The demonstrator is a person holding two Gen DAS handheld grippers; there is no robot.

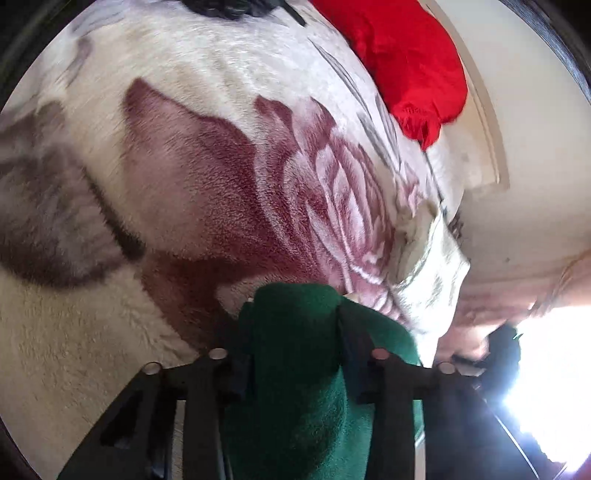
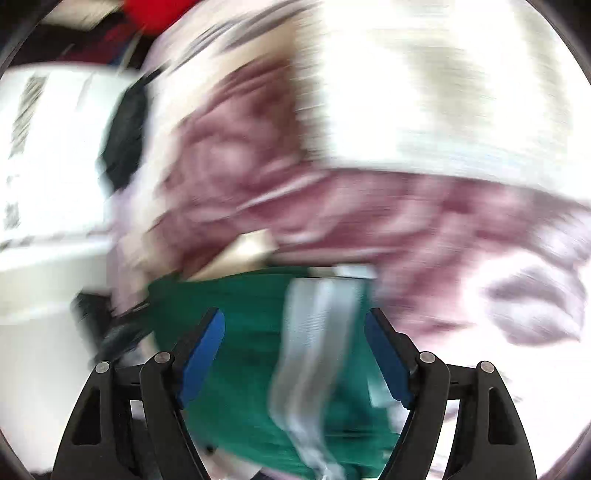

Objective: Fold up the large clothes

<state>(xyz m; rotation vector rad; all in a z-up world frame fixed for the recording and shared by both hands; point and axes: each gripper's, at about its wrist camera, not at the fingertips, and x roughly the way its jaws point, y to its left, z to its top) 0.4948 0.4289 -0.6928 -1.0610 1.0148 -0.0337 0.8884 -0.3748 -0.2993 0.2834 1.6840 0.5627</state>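
Observation:
A dark green fleece garment [image 1: 295,387] bulges up between the fingers of my left gripper [image 1: 295,332], which is shut on a thick bunch of it just above the bed. The right wrist view is heavily blurred. There the same green garment [image 2: 240,332], with a pale grey-white stripe [image 2: 317,332] running down it, lies between the blue pads [image 2: 203,354] of my right gripper [image 2: 295,317]. Those jaws stand wide apart and the pads do not press on the cloth.
A cream plush blanket with a large maroon rose print [image 1: 221,166] covers the bed under both grippers. A red cloth [image 1: 406,66] lies at its far edge, a dark item [image 1: 229,7] beyond. A pale wall [image 1: 535,147] rises at right.

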